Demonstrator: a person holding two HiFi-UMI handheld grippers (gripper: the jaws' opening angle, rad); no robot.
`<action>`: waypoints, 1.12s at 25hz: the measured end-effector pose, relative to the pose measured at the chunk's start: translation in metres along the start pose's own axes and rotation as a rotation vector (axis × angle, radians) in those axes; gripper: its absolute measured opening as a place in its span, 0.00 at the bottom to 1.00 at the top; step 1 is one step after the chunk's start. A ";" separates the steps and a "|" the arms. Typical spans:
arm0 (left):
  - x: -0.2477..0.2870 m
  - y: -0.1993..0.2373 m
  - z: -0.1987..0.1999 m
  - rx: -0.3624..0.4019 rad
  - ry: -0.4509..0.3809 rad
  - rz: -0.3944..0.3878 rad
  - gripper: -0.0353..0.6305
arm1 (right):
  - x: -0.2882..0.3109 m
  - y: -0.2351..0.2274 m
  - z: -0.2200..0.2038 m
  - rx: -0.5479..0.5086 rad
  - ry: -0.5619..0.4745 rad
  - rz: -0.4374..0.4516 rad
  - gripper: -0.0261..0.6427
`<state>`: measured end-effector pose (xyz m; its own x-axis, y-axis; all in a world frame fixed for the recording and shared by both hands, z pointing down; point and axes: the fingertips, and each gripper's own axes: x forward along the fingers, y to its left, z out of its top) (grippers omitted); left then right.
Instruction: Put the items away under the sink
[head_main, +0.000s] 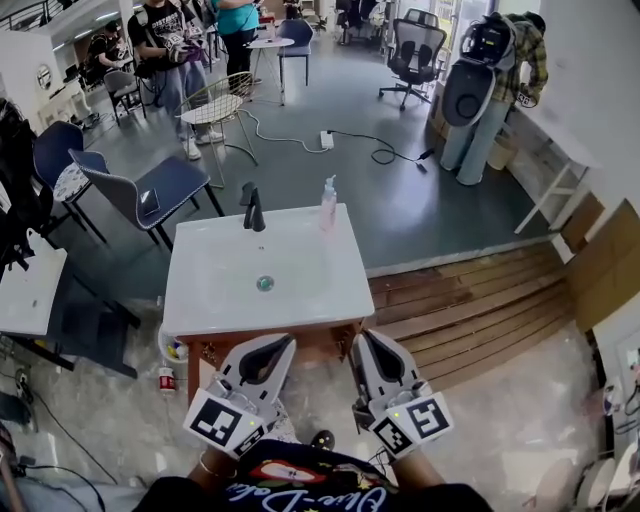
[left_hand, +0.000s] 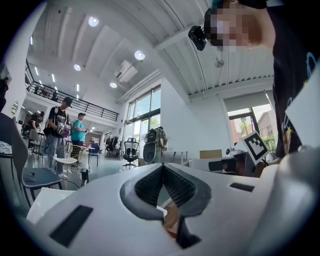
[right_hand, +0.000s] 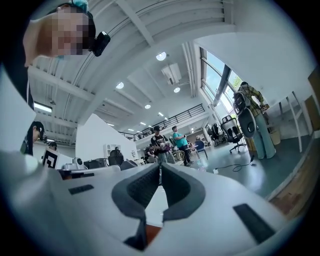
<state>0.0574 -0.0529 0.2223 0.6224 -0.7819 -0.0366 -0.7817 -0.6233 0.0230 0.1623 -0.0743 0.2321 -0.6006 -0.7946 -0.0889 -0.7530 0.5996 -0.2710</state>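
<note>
A white sink unit (head_main: 220, 290) with a black tap (head_main: 254, 210) and a round drain (head_main: 265, 283) stands in front of me. A pink soap bottle (head_main: 328, 203) is upright at its back right edge. On the floor by the unit's left corner are a small bottle (head_main: 167, 379) and a round container (head_main: 173, 349). My left gripper (head_main: 286, 342) and right gripper (head_main: 359, 339) are side by side just before the brown cabinet front (head_main: 320, 340). Both are shut and empty. The left gripper (left_hand: 162, 165) and right gripper (right_hand: 160, 165) show their pads meeting at the tips.
A raised wooden platform (head_main: 470, 300) lies to the right of the unit. A dark chair (head_main: 150, 190) and a wire chair (head_main: 218, 105) stand behind it, with a cable and power strip (head_main: 327, 139) on the floor. A white table (head_main: 25, 290) is at the left. Several people stand farther back.
</note>
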 end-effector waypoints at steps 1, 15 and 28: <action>0.002 0.003 -0.001 -0.003 0.002 -0.001 0.07 | 0.003 -0.002 0.001 -0.002 -0.001 -0.003 0.05; 0.047 0.048 0.010 0.004 -0.010 -0.087 0.07 | 0.050 -0.023 0.013 -0.048 -0.011 -0.067 0.05; 0.078 0.098 0.007 -0.014 -0.021 -0.160 0.07 | 0.099 -0.033 0.016 -0.082 -0.014 -0.127 0.05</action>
<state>0.0290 -0.1744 0.2145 0.7375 -0.6725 -0.0618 -0.6721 -0.7399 0.0295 0.1317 -0.1741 0.2169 -0.4956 -0.8655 -0.0723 -0.8426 0.4993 -0.2015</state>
